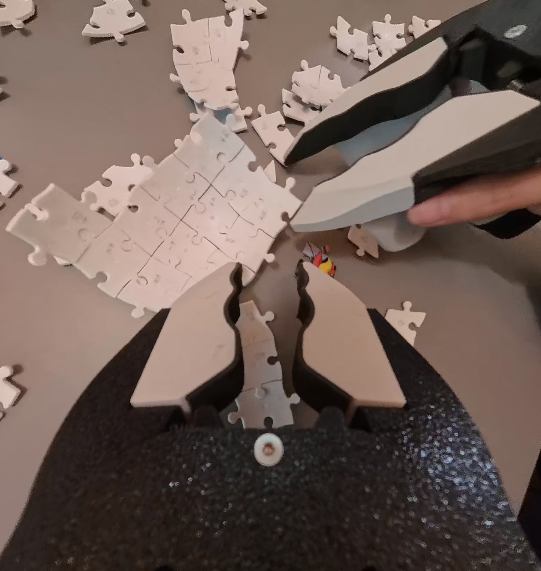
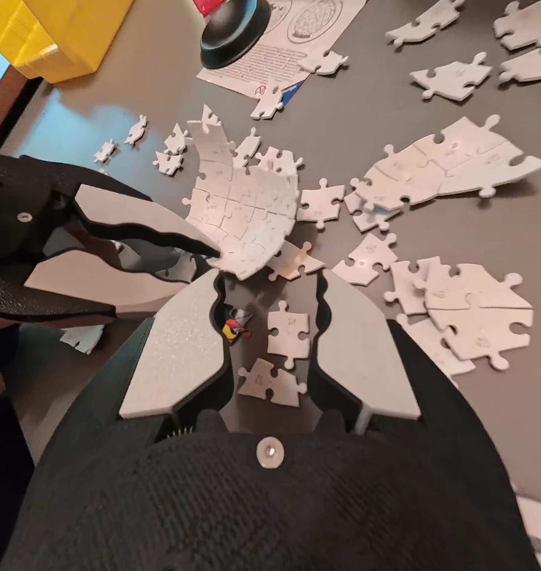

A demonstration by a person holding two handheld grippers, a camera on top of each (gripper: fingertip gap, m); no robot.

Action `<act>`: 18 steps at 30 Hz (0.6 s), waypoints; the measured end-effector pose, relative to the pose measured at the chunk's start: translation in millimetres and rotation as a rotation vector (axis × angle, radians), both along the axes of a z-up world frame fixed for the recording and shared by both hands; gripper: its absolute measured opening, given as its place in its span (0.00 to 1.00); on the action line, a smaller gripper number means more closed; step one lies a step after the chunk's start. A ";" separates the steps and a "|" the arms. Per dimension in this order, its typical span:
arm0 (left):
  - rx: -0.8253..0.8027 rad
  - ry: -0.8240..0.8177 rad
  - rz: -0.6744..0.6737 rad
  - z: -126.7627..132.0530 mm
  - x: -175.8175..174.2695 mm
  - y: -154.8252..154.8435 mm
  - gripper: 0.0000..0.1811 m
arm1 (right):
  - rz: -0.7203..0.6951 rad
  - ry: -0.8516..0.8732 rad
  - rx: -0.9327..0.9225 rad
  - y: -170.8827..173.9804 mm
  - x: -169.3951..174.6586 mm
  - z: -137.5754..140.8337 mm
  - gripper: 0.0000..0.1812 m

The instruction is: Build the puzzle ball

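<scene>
Puzzle ball, so far a curved white shell of joined plastic pieces [image 1: 198,216], lies blank side up on the grey-brown table [image 1: 77,102], just beyond my left gripper [image 1: 267,272]. In the right wrist view the same shell [image 2: 247,210] sits cupped like a shallow bowl, its rim tilted up on the far side.

Left gripper: jaws stand at a narrow gap, nothing pinched. The left fingertip overlaps the shell's near edge; contact I cannot tell. A strip of joined white pieces [image 1: 263,364] lies on the table under the gap.

My right gripper [image 2: 270,275]: jaws wide apart, empty. In the left wrist view it [image 1: 291,188] comes in from the right, one grey fingertip at the shell's right edge.

Flat white clusters of joined pieces [image 2: 448,167] lie right of the shell, well apart. A yellow box [image 2: 56,37] stands at the far left. A printed paper sheet [image 2: 294,46] lies far, with a black round base [image 2: 235,40] on it. A single white piece [image 2: 289,332] and a small colourful face-up piece [image 2: 236,326] lie between my right fingers.
</scene>
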State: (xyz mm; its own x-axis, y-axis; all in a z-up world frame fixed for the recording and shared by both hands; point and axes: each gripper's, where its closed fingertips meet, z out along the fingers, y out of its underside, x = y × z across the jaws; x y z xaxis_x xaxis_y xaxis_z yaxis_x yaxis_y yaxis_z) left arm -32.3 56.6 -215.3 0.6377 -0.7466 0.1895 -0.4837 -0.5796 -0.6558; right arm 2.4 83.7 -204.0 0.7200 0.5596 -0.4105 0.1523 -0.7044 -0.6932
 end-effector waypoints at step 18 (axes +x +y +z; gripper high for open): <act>0.205 -0.057 0.009 58.6 -18.9 12.1 0.24 | 0.212 -0.072 0.091 20.1 -12.1 2.2 0.04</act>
State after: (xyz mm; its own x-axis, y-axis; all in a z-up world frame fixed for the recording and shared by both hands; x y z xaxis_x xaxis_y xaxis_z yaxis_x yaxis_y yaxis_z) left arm -51.2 68.7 -156.7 0.6367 -0.7679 0.0701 -0.4379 -0.4349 -0.7869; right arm -9.7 103.8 -201.8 0.6079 0.7338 -0.3032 0.3420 -0.5867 -0.7341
